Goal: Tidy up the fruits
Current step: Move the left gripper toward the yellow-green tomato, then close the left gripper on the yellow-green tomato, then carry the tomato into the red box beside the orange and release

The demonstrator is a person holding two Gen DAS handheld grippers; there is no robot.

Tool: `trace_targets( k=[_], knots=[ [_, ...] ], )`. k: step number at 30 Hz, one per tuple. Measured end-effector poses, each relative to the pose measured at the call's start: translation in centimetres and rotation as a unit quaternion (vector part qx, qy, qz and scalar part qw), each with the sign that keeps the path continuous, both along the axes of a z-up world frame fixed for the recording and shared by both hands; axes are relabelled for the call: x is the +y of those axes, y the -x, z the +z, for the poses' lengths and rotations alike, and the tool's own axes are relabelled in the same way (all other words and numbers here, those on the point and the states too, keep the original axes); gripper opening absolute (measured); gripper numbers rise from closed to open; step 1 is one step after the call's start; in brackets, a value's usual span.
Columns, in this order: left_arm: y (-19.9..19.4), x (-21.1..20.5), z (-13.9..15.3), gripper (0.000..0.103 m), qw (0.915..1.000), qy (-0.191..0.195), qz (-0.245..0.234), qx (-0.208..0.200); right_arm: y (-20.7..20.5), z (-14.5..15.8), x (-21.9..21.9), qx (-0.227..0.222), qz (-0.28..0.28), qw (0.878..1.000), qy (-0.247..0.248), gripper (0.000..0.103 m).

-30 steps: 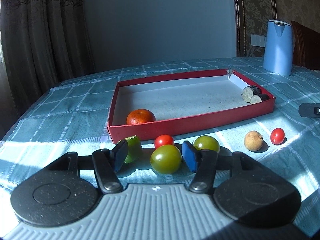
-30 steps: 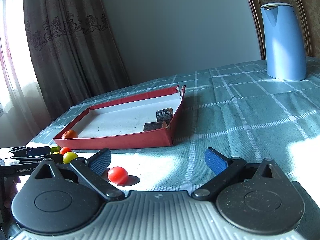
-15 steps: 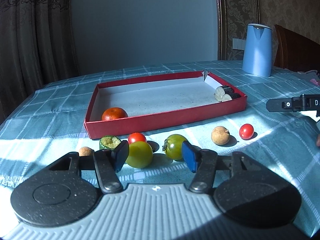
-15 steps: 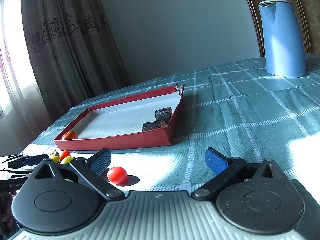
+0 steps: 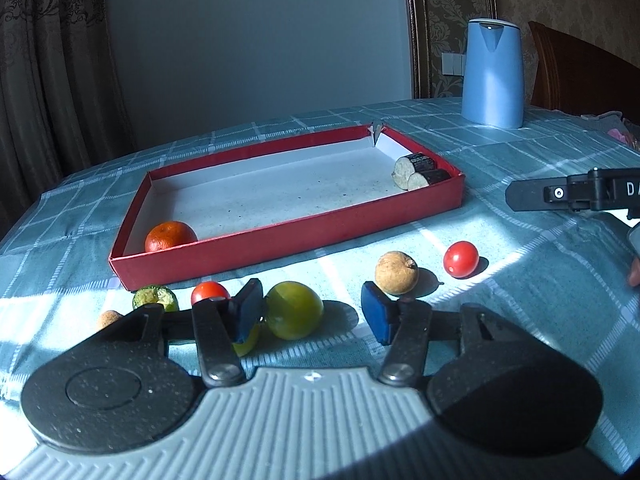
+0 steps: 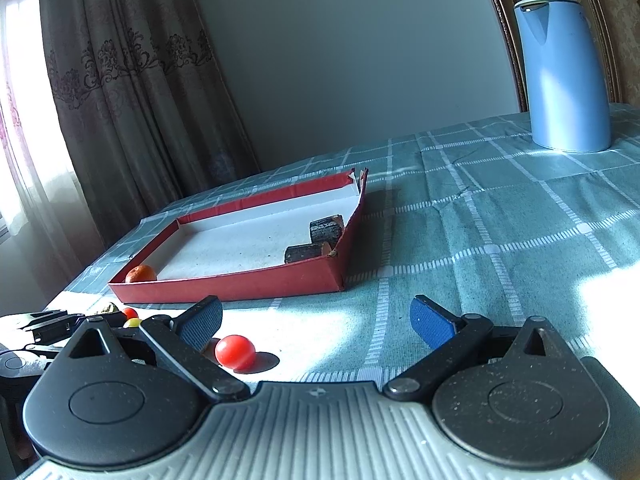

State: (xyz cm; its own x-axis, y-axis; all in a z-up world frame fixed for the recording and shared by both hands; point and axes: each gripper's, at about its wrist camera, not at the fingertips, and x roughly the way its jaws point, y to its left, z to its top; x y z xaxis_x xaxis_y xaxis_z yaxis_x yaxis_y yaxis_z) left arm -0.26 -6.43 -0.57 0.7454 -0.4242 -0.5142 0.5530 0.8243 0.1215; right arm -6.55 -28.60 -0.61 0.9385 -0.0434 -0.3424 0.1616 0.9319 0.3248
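Left wrist view: left gripper [image 5: 314, 312] fingers spread, a green tomato [image 5: 294, 310] between them beside the left pad; red tray [image 5: 280, 236] beyond holds a tangerine [image 5: 171, 235]; only "D" is readable on the right gripper [image 6: 316, 322], fingers spread, cherry tomato [image 6: 235, 351] near its left finger.

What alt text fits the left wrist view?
The left gripper hangs open over a checked tablecloth, with a green tomato between its jaws. Behind it, a red tray holds an orange and two dark cut pieces.
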Motion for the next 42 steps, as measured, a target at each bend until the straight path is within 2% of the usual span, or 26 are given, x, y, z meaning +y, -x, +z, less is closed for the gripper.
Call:
trace_targets(
  k=[2,4,5,6,10,16,21,25,33,42],
  knots=[
    [0.0,-0.3,-0.1,0.049,0.9999,-0.010,0.006,-0.003,0.0,0.0,0.0,0.000,0.000,1.000,0.000,0.101],
    [-0.1,-0.2,-0.1,0.042,0.9999,-0.007,0.013,-0.004,0.0,0.0,0.0,0.001,0.000,1.000,-0.001,0.101],
    [-0.1,0.1,0.0,0.033,0.9998,-0.001,0.020,-0.005,0.0,0.0,0.0,0.001,0.000,1.000,-0.001,0.101],
    [-0.1,0.3,0.0,0.028,0.9997,0.004,0.024,-0.005,0.0,0.0,0.0,0.001,0.000,1.000,-0.002,0.101],
    [-0.4,0.9,0.1,0.028,0.9996,0.016,0.024,0.003,-0.1,-0.1,0.0,0.004,0.001,1.000,-0.003,0.101],
    [-0.1,0.0,-0.2,0.030,0.9996,-0.015,0.023,-0.012,-0.1,-0.1,-0.1,0.005,-0.001,1.000,-0.005,0.101],
    [0.1,-0.4,-0.2,0.029,0.9989,-0.025,0.035,-0.019,-0.2,-0.1,-0.1,0.005,0.000,1.000,-0.007,0.101],
    [0.0,-0.3,0.2,0.028,0.9984,-0.012,0.053,-0.015,-0.2,-0.1,-0.2,0.005,0.002,1.000,-0.009,0.101],
    [0.7,-1.3,2.8,0.028,0.9952,0.002,0.077,-0.060,-0.2,-0.2,-0.2,0.006,0.002,1.000,-0.011,0.101],
    [-2.2,-2.0,4.1,0.028,0.9885,0.006,0.135,-0.068,-0.2,-0.2,-0.2,0.006,0.003,1.000,-0.012,0.101]
  ],
)
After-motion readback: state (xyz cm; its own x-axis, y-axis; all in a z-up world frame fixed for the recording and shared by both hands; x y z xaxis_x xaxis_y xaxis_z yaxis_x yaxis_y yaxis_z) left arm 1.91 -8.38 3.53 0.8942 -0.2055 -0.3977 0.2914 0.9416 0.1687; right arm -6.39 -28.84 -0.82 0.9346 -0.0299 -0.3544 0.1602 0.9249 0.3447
